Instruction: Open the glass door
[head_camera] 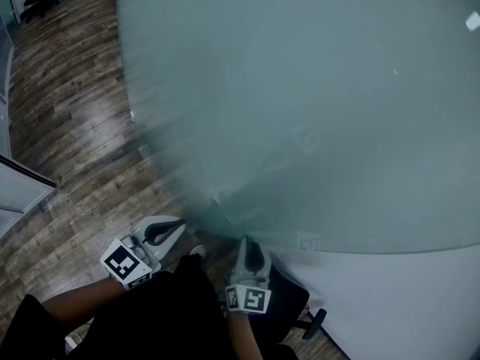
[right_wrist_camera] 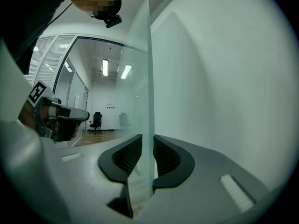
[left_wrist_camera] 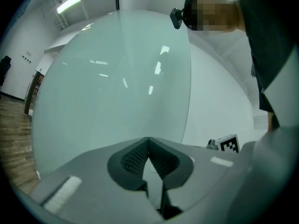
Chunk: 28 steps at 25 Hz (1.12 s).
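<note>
Right gripper (right_wrist_camera: 147,139): the jaws are closed on the free vertical edge of the glass door (right_wrist_camera: 145,78). The pane stands upright between the two ribbed pads (right_wrist_camera: 128,155), one pad on each face, and its edge runs straight up from the jaw gap.

Left gripper (left_wrist_camera: 148,141): the jaws are closed, tips touching, with nothing held between them. The gripper points at the frosted face of the glass door (left_wrist_camera: 117,87), apart from the door's edge.

Head view: the glass door (head_camera: 315,111) fills most of the frame as a pale, frosted sheet above the wood floor (head_camera: 67,126). The right gripper (head_camera: 247,242) sits at the door's lower edge, beside the white wall (head_camera: 405,298). The left gripper (head_camera: 176,227) lies just to its left – near the glass; contact cannot be confirmed. Each gripper carries a marker cube (head_camera: 124,263) at its rear.

Surroundings: the white wall (right_wrist_camera: 224,78) stands close on the right side of the pane. An office chair (right_wrist_camera: 95,122) stands on the floor at the far end of the room, well apart from the door.
</note>
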Tool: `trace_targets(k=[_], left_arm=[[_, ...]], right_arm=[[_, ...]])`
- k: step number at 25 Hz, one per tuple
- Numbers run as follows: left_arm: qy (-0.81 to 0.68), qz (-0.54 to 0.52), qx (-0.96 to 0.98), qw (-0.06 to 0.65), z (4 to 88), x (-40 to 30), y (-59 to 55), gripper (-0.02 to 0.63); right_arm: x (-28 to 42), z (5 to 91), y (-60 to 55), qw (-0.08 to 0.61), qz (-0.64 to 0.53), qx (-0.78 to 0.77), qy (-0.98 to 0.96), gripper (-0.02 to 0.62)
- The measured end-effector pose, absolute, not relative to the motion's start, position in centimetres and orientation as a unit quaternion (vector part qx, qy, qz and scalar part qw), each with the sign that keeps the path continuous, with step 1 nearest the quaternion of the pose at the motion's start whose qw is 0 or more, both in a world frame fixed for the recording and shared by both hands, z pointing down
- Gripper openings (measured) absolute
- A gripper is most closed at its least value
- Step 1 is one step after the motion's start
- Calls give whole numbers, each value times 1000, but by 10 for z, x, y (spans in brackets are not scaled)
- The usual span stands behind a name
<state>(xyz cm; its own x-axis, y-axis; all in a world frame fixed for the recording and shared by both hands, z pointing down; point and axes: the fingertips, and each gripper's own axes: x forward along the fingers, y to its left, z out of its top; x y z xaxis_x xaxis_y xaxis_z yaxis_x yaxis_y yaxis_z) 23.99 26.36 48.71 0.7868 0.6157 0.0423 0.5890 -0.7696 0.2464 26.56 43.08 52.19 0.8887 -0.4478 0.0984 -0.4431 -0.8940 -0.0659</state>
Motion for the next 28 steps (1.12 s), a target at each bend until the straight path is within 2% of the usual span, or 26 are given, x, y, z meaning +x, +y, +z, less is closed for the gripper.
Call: trace_targets(k=[24,28], left_arm=[[347,54,931,102,481,282,313,-2],[336,51,934,108,476,311,322,-2]], right_arm=[[305,513,447,12,-51,-969,241,80],[335,512,458,16,-56,-968,244,81]])
